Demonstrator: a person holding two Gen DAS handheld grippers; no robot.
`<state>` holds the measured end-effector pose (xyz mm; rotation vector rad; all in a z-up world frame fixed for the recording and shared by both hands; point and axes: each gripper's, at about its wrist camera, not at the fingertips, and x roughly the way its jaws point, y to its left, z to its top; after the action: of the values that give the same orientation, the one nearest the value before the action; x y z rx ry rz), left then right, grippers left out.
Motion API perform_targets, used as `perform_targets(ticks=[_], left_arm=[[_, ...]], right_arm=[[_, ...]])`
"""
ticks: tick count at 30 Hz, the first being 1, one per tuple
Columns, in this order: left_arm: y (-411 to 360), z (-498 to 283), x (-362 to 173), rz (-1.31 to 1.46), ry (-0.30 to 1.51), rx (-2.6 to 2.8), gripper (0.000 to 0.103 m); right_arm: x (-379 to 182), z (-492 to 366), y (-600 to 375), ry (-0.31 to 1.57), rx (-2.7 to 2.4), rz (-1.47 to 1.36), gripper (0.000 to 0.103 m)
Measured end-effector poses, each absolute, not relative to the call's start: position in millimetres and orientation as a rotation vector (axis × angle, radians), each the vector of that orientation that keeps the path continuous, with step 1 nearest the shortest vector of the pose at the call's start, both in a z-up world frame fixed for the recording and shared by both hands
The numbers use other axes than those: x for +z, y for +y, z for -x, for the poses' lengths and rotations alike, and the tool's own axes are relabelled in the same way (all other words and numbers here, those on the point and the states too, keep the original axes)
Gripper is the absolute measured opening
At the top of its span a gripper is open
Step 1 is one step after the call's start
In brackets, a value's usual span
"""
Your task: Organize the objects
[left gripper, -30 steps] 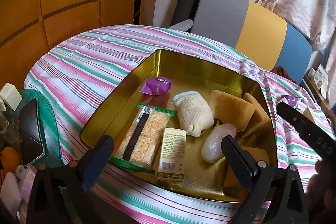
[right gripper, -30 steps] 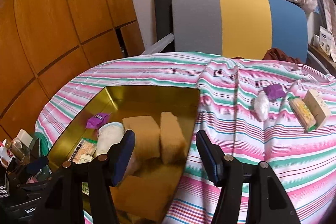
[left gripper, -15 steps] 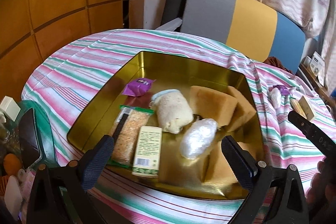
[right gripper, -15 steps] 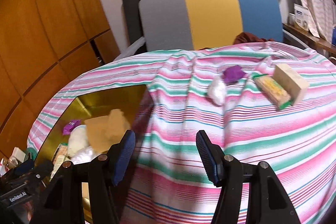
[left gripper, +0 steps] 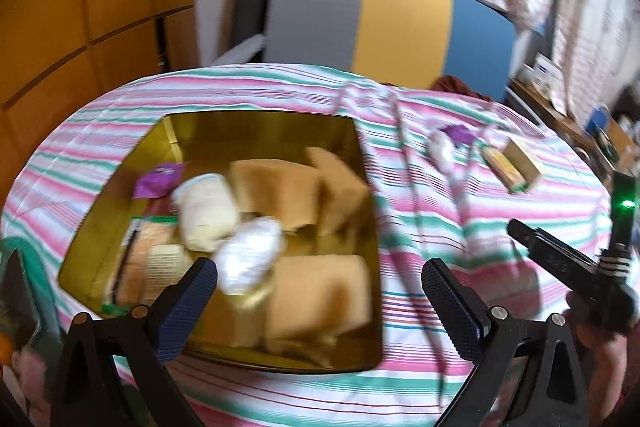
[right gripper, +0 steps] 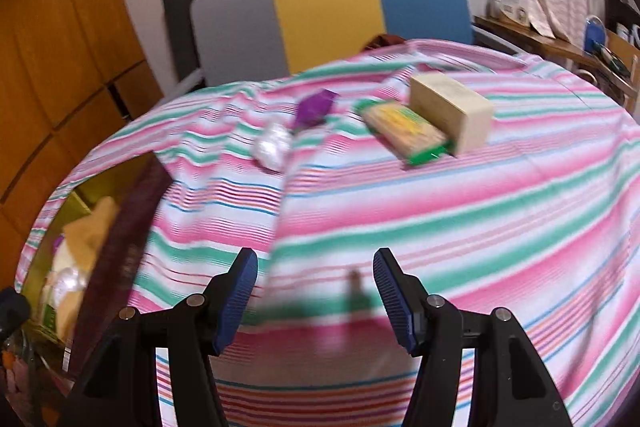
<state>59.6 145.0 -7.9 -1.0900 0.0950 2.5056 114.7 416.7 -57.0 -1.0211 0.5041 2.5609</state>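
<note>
Left wrist: gold tin (left gripper: 362, 163) sitting on striped cloth (left gripper: 460, 251), holding snacks; left gripper (left gripper: 320, 281) hanging wide, empty, over its near edge. Right wrist: right gripper (right gripper: 314, 277) hovering half-spread, empty, angled down; beige box (right gripper: 452, 111), green cracker pack (right gripper: 404, 131), purple wrapper (right gripper: 314, 109), white packet (right gripper: 272, 145) lying beyond.

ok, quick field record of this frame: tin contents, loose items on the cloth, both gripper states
container: gold tin on the striped tablecloth
in tin: sponge blocks, purple wrapper, white roll, clear-wrapped item
loose on cloth: clear-wrapped item, purple wrapper, green-edged cracker pack, beige box
left hand-held gripper: open, empty
right hand-held gripper: open, empty, over bare cloth
</note>
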Motion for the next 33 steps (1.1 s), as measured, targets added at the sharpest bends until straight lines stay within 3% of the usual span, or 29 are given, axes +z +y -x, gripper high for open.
perform_targets(ticks=[14, 24, 33], left_arm=[[232, -83, -16, 1.066, 0.295, 2.301, 0.103], [251, -77, -29, 1.118, 0.364, 2.264, 0.103], [270, -61, -34, 1.129, 0.37, 2.261, 0.103]], right_arm=[[-47, -73, 493, 0.443, 2.569, 0.994, 0.061], [-55, -11, 513, 0.127, 2.568, 1.062, 0.061], [-82, 1, 539, 0.259, 2.51, 1.159, 0.061]])
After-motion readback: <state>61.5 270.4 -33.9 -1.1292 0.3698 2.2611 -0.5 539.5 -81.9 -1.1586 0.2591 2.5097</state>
